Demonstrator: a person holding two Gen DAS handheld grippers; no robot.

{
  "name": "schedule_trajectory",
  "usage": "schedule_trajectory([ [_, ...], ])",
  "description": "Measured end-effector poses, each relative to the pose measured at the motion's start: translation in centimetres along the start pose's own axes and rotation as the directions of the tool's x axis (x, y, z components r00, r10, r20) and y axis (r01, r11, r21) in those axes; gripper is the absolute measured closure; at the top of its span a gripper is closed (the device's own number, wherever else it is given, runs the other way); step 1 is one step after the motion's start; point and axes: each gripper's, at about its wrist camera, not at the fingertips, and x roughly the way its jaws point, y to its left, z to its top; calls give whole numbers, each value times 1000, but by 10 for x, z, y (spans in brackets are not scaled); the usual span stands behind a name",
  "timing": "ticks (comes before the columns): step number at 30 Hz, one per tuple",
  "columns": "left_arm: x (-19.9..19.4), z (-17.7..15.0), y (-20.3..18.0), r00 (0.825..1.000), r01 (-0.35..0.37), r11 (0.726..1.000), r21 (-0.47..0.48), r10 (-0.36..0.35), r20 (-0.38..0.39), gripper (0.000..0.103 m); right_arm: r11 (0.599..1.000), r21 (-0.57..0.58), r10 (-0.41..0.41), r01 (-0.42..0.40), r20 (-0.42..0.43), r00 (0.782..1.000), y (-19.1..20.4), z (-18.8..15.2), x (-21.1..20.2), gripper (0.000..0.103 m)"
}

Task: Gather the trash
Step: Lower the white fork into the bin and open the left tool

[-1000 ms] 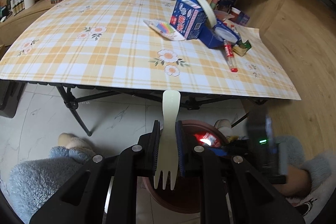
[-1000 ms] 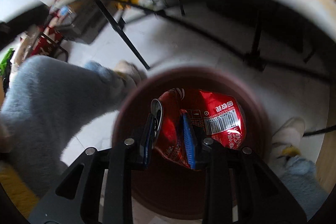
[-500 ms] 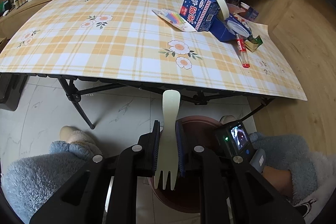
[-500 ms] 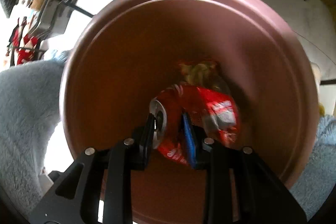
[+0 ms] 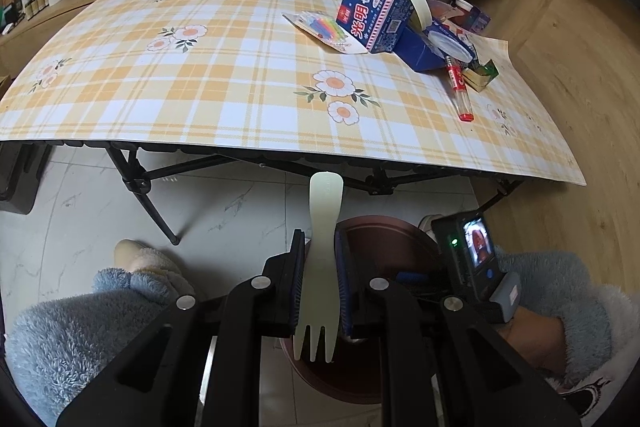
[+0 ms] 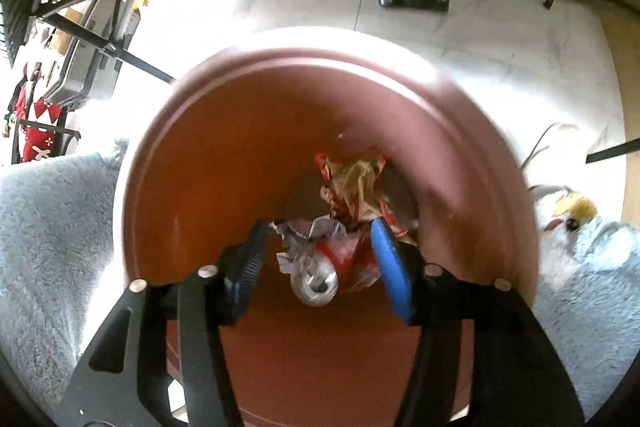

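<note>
Under the near edge of the folding table with its orange-and-white plaid, flower-printed cloth [image 5: 224, 75], a round reddish-brown plastic bin [image 6: 280, 131] stands on pale marble floor tiles, hemmed in by the table's black metal legs on the far side and a person's grey-blue fleece-clad legs [image 5: 72, 339] to left and right. The right gripper [image 6: 320, 251] hangs inside the bin's rim, its jaws having just spread wide, blue pads clear of the crushed red aluminium drink can [image 6: 332, 267] that lies between them, silver top up, in the bottom of the bin beside a crumpled red-and-yellow wrapper [image 6: 356, 187] and a scrap of white paper. The left gripper [image 5: 320, 275], above the bin's near rim, is clamped narrow on a cream disposable fork [image 5: 322, 259], handle pointing away toward the table edge, tines toward the camera. At the table's far right sit a blue printed carton [image 5: 376, 15], a roll of tape and a red-capped tube; the rest of the cloth is open.
</note>
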Motion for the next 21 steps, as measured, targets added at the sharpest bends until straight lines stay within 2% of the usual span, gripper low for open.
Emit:
schedule_trajectory([
  [1,1,0,-1,1000,3,1000,5,-3,-3,88,1000,-6,-3,3,19,1000,2,1,-5,32],
  [5,5,-3,-6,999,24,999,23,-23,-25,88,999,-31,-6,10,125,992,9,4,-37,15],
  [11,12,-9,-12,998,40,999,30,-38,-50,88,999,-54,12,2,275,961,12,-1,-102,9],
  [14,14,-11,-16,998,44,998,41,-42,-55,88,996,-81,4,28,363,932,16,-4,-136,7],
  [16,16,-12,-21,997,49,997,64,-45,-61,88,993,-100,-7,55,431,902,12,-14,-163,6],
  [18,17,-12,-31,998,23,994,111,-16,-60,88,990,-103,-27,91,498,867,8,-25,-189,6],
  [20,14,-12,-43,999,26,986,163,-20,-40,88,990,-96,-33,103,553,833,-2,-29,-210,6],
  [21,14,-13,-53,999,27,977,210,-22,-28,88,988,-86,-49,124,595,802,-6,-35,-222,6],
])
